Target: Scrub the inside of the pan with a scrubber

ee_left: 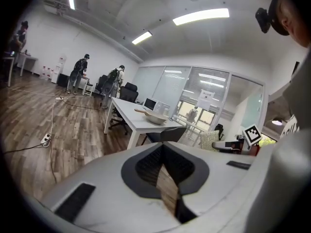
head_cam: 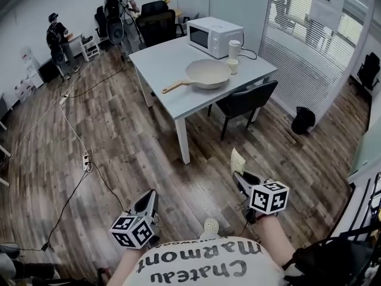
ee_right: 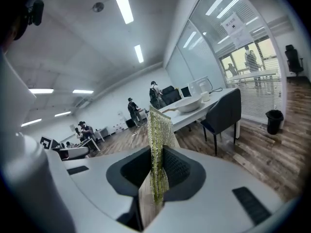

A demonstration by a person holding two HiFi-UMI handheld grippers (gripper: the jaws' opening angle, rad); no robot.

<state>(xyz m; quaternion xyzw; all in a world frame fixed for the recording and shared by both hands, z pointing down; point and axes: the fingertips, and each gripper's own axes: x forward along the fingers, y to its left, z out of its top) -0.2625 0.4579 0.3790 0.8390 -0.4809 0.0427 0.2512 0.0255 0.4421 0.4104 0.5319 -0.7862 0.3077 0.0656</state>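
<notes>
A cream pan [head_cam: 208, 74] with a wooden handle [head_cam: 174, 87] lies on the grey table [head_cam: 161, 58] far ahead, and also shows small as the pan [ee_left: 155, 116] and the pan [ee_right: 188, 104]. My right gripper [head_cam: 239, 175] is low at the right, well short of the table, shut on a thin yellow-gold scrubber [head_cam: 237, 159]. In the right gripper view the scrubber [ee_right: 159, 144] stands upright out of the closed jaws of the right gripper [ee_right: 156, 152]. My left gripper [head_cam: 148, 198] is low at the left. In its own view the left gripper [ee_left: 163, 145] is shut and holds nothing.
A white microwave [head_cam: 214, 36] and two cups [head_cam: 234, 48] stand on the table behind the pan. A black chair [head_cam: 244, 100] is tucked at its near right side. A cable with a power strip [head_cam: 87, 161] runs over the wooden floor. Two people [head_cam: 58, 40] stand far back left.
</notes>
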